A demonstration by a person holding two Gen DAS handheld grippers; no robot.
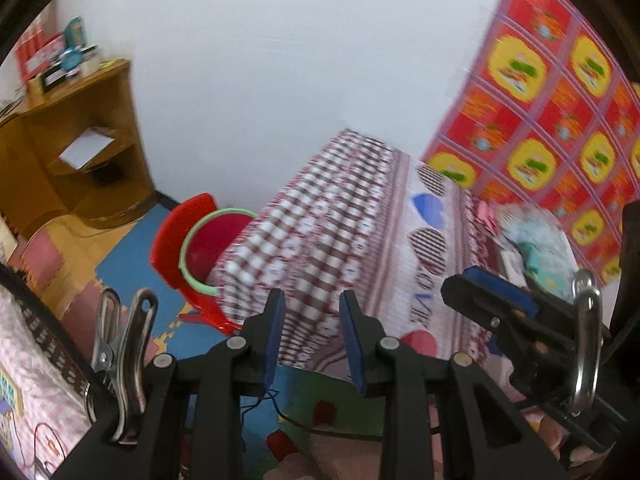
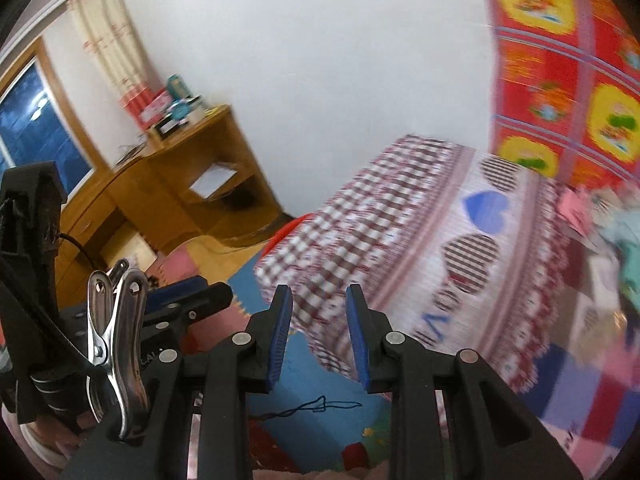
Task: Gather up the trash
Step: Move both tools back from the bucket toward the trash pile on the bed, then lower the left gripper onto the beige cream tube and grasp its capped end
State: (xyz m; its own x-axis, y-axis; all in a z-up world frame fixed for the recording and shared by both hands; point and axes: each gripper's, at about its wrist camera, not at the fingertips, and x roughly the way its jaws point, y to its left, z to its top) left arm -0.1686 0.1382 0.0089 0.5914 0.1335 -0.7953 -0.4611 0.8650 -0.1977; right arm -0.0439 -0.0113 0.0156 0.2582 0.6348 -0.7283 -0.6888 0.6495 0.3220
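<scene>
Nothing is gripped by the left claw [image 1: 312,336]: its blue-padded jaws are held partly apart, and only the bed [image 1: 340,232] and the floor mat [image 1: 132,256] are seen through the gap. The right claw [image 2: 319,334] is likewise held partly apart with nothing between its pads. No piece of trash can be picked out with certainty, since both views are blurred; what may count as such is a loose heap of pale blue and pink things [image 1: 528,236] lying on the bed, ahead and to the right of the left claw and well apart from it. In the right wrist view the same heap [image 2: 600,216] is smeared at the far right edge, ahead and to the right of the right claw, and its nature cannot be told. A red plastic chair [image 1: 188,252] with a green rim is set against the checked corner of the bed, ahead and to the left of the left claw. Farther left a wooden desk [image 2: 192,184] is seen, its tabletop loaded with small boxes [image 2: 168,108]. A dark thread [image 2: 320,406] is lying on the blue mat just below the right claw's pads. The right claw is also caught at the right of the left wrist view.
</scene>
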